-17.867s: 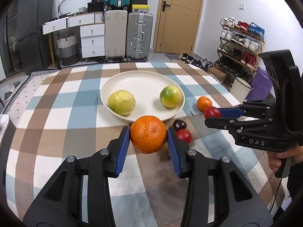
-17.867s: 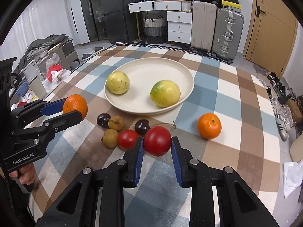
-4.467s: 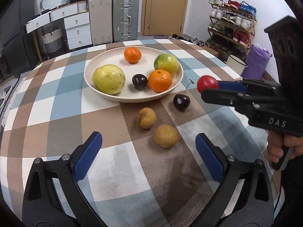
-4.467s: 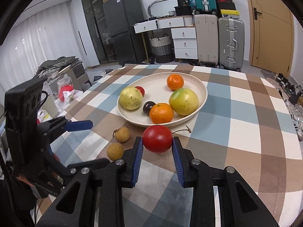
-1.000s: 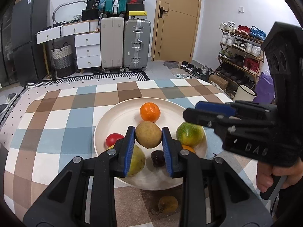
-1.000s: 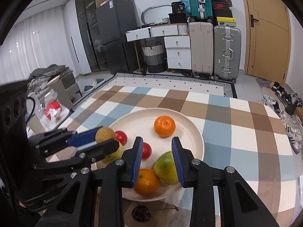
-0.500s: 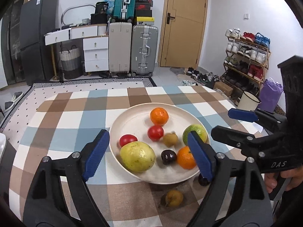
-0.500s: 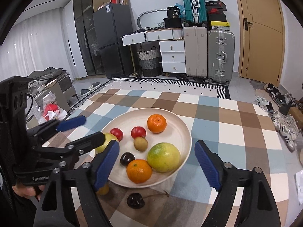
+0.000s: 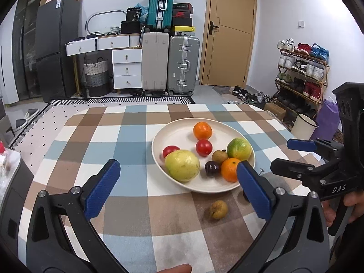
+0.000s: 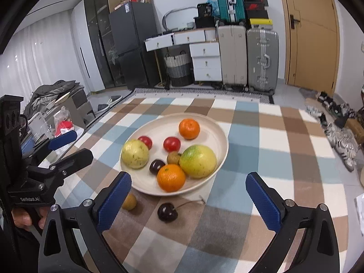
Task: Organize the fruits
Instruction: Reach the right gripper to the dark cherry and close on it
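A cream plate (image 9: 177,134) (image 10: 216,136) on the checked tablecloth holds two oranges, two red tomatoes, a yellow fruit (image 9: 182,165), a green-yellow fruit (image 10: 198,158), a dark cherry and a small brown fruit (image 10: 174,157). On the cloth in front of the plate lie a second small brown fruit (image 9: 218,209) (image 10: 129,202) and a dark cherry with a stem (image 10: 167,212). My left gripper (image 9: 177,188) is open and empty, above the cloth near the plate's front. My right gripper (image 10: 188,200) is open and empty, above the loose cherry.
The checked table (image 9: 127,204) ends at its far edge towards suitcases (image 9: 184,63), white drawers and a fridge. A shoe rack (image 9: 302,72) stands at the right. Clutter (image 10: 59,122) lies left of the table.
Both grippers have drawn back from the plate and stay open. A second earlier the left gripper held the small brown fruit over the plate; it now lies in the plate.
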A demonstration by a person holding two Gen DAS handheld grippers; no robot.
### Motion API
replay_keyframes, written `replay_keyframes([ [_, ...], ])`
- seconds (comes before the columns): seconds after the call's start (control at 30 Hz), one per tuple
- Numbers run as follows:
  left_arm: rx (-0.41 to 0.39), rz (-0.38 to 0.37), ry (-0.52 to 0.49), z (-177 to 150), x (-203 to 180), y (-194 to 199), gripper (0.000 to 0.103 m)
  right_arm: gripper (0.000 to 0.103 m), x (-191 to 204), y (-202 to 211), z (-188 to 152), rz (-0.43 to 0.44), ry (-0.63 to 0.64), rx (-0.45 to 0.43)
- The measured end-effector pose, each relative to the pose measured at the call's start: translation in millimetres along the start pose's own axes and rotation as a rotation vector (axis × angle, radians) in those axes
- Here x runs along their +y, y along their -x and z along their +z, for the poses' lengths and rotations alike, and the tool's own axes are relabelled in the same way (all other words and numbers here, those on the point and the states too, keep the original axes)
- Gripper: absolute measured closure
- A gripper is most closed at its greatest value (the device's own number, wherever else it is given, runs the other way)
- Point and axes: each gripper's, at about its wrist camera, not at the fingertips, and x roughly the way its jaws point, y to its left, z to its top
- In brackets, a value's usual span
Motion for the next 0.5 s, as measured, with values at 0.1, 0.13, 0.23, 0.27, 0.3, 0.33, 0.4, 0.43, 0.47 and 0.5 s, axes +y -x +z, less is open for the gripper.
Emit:
replay_keyframes([
  [0.1, 0.007, -0.002, -0.005, -8, 0, 1, 0.001, 0.001, 4, -2, -8, -0.002, 0.015, 0.0],
  [0.13, 0.012, 0.0, -0.009, -10, 0, 1, 0.001, 0.001, 5, -3, -11, -0.005, 0.017, -0.005],
  [0.23, 0.029, -0.016, 0.001, -15, -2, -2, 0.001, 0.001, 5, -15, -17, -0.005, 0.015, 0.043],
  [0.27, 0.04, -0.03, 0.006, -17, -5, -4, 0.001, 0.001, 5, -19, -19, -0.007, 0.018, 0.056],
  [0.3, 0.047, -0.036, 0.003, -18, -6, -6, 0.001, 0.001, 5, -24, -21, -0.018, 0.023, 0.074],
  [0.33, 0.051, -0.035, -0.007, -20, -9, -6, 0.001, 0.001, 6, -27, -22, -0.026, 0.029, 0.086],
  [0.4, 0.06, -0.032, -0.023, -22, -12, -10, 0.001, 0.001, 7, -32, -26, -0.033, 0.049, 0.105],
  [0.43, 0.064, -0.036, -0.027, -23, -14, -11, 0.001, 0.001, 7, -33, -27, -0.032, 0.05, 0.112],
  [0.47, 0.069, -0.044, -0.031, -24, -15, -12, 0.001, 0.001, 7, -34, -28, -0.032, 0.047, 0.115],
  [0.5, 0.072, -0.049, -0.036, -24, -16, -14, 0.001, 0.001, 6, -35, -29, -0.035, 0.043, 0.116],
])
